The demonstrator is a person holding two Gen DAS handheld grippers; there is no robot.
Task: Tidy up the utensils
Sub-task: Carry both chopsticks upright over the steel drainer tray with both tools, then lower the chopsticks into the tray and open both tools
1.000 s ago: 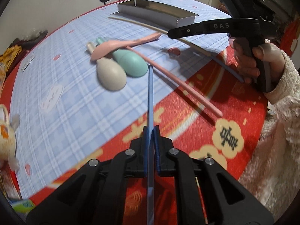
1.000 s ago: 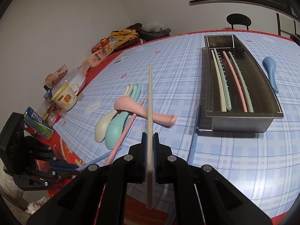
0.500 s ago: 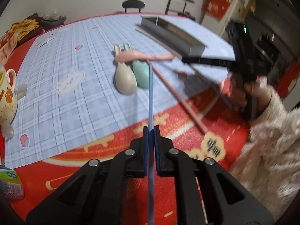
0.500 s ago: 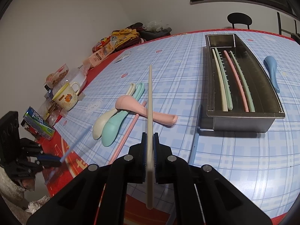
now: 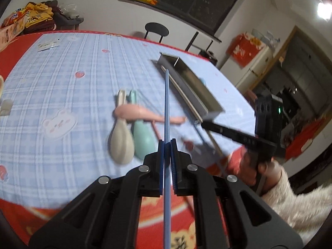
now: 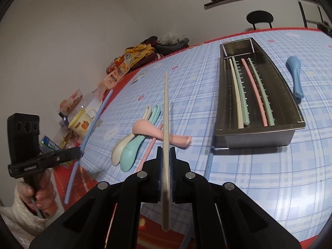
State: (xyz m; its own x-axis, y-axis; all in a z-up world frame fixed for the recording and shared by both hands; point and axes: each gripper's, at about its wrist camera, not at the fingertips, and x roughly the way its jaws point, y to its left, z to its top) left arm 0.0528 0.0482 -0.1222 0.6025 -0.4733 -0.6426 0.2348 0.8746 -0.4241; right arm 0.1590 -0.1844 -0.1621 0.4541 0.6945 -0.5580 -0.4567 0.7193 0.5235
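On the blue checked worktop [image 6: 259, 176] in a white-walled room, left tongs [image 5: 167, 145] clamp a blue chopstick [image 5: 167, 108] and right tongs [image 6: 166, 152] a beige chopstick [image 6: 166, 112], both held above the spoons [image 6: 132, 143] beside the steel tray [image 6: 255, 139].

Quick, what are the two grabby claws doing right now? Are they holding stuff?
Left gripper: shut on a thin blue plastic chopstick, held up off the table.
Right gripper: shut on a flat beige plastic chopstick, also in the air.
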